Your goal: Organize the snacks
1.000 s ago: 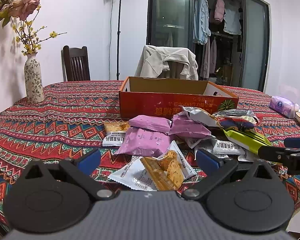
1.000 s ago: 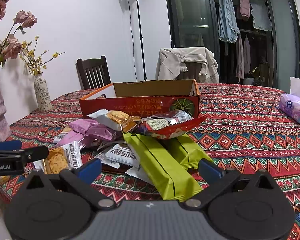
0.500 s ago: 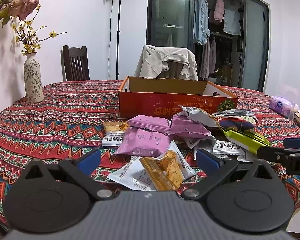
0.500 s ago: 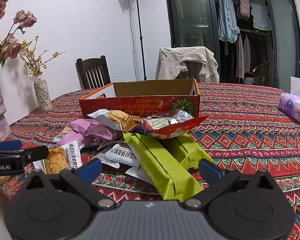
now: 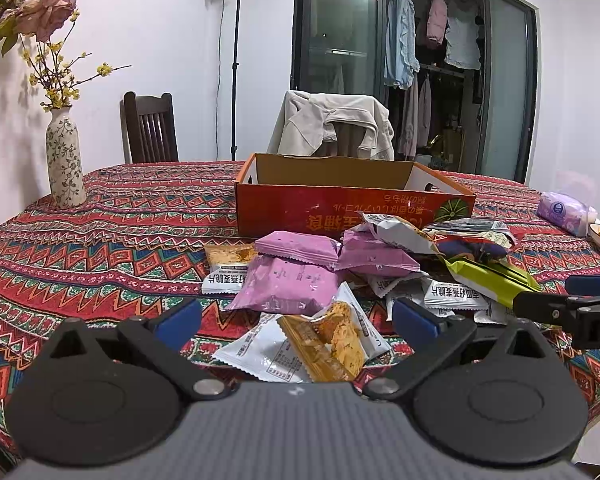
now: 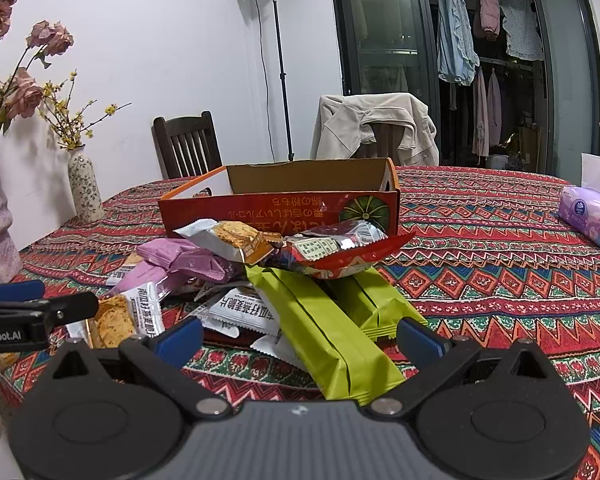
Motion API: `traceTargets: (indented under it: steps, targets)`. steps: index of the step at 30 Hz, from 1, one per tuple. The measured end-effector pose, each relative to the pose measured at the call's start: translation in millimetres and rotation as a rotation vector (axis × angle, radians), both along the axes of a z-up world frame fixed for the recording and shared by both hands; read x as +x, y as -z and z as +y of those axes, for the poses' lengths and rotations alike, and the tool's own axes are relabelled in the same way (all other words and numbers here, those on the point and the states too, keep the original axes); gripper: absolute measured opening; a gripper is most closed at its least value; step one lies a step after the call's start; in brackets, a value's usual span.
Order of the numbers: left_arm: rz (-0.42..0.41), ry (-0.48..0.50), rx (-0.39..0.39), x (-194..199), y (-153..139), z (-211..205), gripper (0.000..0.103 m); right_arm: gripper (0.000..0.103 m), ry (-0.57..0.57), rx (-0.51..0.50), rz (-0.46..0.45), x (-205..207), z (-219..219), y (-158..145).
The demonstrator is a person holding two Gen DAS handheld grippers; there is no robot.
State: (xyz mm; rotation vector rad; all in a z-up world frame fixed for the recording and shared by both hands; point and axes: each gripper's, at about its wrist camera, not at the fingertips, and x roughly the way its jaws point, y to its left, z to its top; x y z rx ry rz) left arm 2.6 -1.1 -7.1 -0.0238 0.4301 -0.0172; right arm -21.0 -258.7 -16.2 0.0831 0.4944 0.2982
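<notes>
At the centre of both wrist views, a loose heap of foil and plastic snack packets (image 5: 320, 280) lies on the red patterned woven tablecloth (image 5: 120, 232), just in front of the open orange cardboard box (image 5: 352, 204), which looks empty from here.

Left gripper (image 5: 296, 316): jaws spread wide, holding nothing, low at frame bottom, with the white-and-clear cracker packet (image 5: 320, 340) between its blue fingertips (image 5: 178, 318) but apparently untouched.

Right gripper (image 6: 300, 336): likewise spread and empty; the long lime-green pleated pouch (image 6: 324, 332) runs lower centre toward its jaws, with a second one beside it.

Handling, as judged: packets are light, crinkly, slippery film; the crackers inside are brittle, so squeeze gently. The crimped end seal is probably the best hold on the cracker packet. The green pouch seems stiffer; grip it across the near end or narrow width. The pink matte sachets (image 5: 288, 284) overlap, so lifting one may drag its neighbours.

Nothing boxed yet.
</notes>
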Motion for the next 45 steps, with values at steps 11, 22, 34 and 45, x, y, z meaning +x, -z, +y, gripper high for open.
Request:
traceTargets:
  steps: [11, 22, 34, 45]
  targets:
    - [0.000, 0.000, 0.000, 0.3, 0.0, -0.2, 0.103, 0.103, -0.001, 0.001, 0.001, 0.5, 0.1, 0.3]
    - [0.001, 0.001, -0.002, 0.4, 0.0, -0.5, 0.103, 0.103, -0.003, 0.000, 0.004, 0.4, 0.6, 0.8]
    - [0.005, 0.001, 0.000, 2.2, 2.7, 0.0, 0.103, 0.092, -0.016, -0.023, 0.011, 3.4, -0.2, 1.6]
    - [0.026, -0.001, -0.003, 5.3, 3.5, 2.9, 0.103, 0.067, -0.128, -0.113, 0.070, 44.9, -0.4, 1.5]
